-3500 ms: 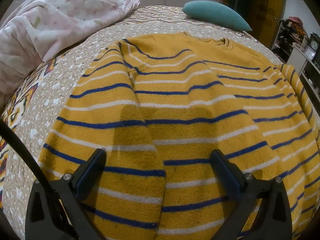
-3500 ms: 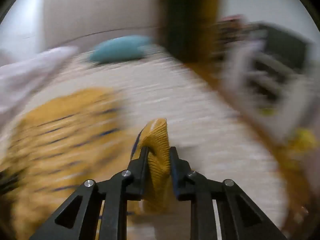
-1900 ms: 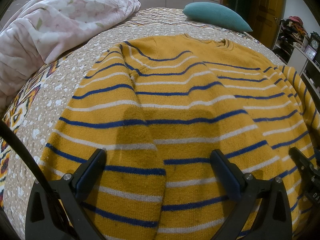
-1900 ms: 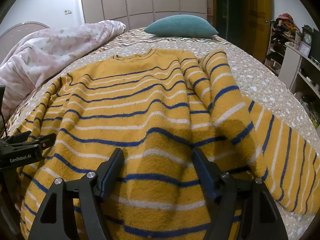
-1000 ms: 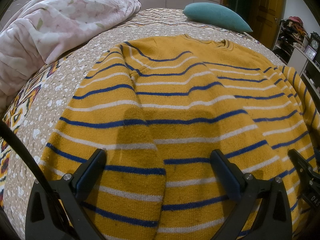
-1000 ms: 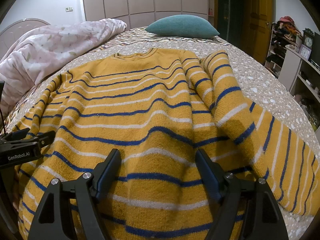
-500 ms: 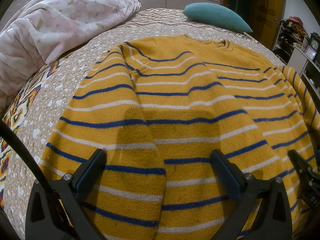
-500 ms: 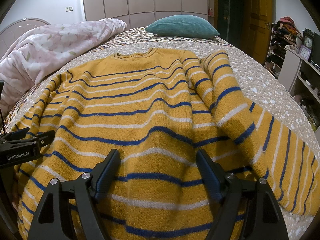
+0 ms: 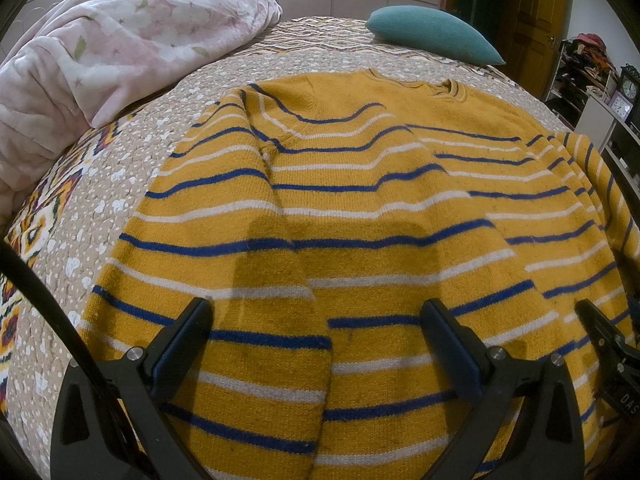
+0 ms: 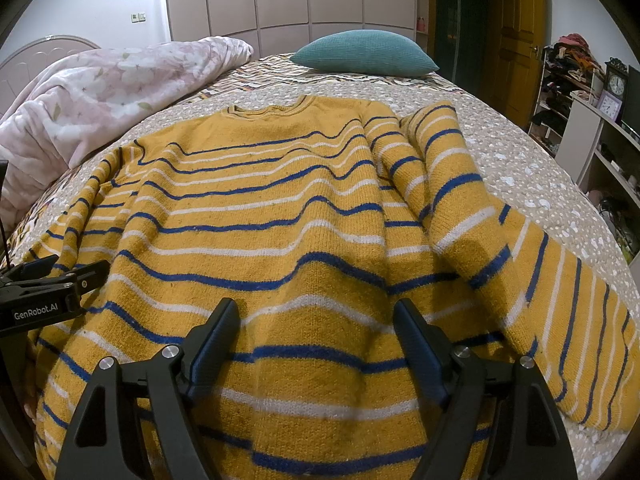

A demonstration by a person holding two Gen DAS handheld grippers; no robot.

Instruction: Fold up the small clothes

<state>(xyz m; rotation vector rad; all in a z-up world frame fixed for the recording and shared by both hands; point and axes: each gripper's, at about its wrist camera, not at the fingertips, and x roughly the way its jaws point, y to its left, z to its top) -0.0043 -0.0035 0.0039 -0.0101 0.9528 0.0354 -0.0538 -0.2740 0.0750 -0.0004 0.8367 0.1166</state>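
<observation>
Yellow knit with blue and white stripes made up the single sweater [image 10: 280, 216], which lay spread flat on the quilted bed [image 10: 516, 168], neckline toward the far end and hem nearest the cameras. One sleeve [image 9: 224, 280] was already folded in over the body on the left side; the other sleeve [image 10: 472, 216] lay bunched and angled off the right edge, its cuff end stretched out on the bedcover. Both tools hovered just above the hem area: the left hand-held gripper [image 9: 316, 332] stood with jaws wide and nothing between the pads, and the right hand-held gripper [image 10: 316, 332] likewise stood wide and empty. The step in hand appeared to be the second sleeve fold. To do it well, the right tool should probably take the loose sleeve near its cuff, pinch only one layer of knit, lift just clear of the body, and lay it straight across so the stripes run parallel to the side seam, while the left tool holds the folded side down to prevent the thick knit from dragging. Count: one sweater, two sleeves, two hand-held grippers, one teal pillow [image 10: 364, 54], one pink floral duvet [image 9: 120, 60], two clocks [image 10: 614, 94] on the shelving at right.
</observation>
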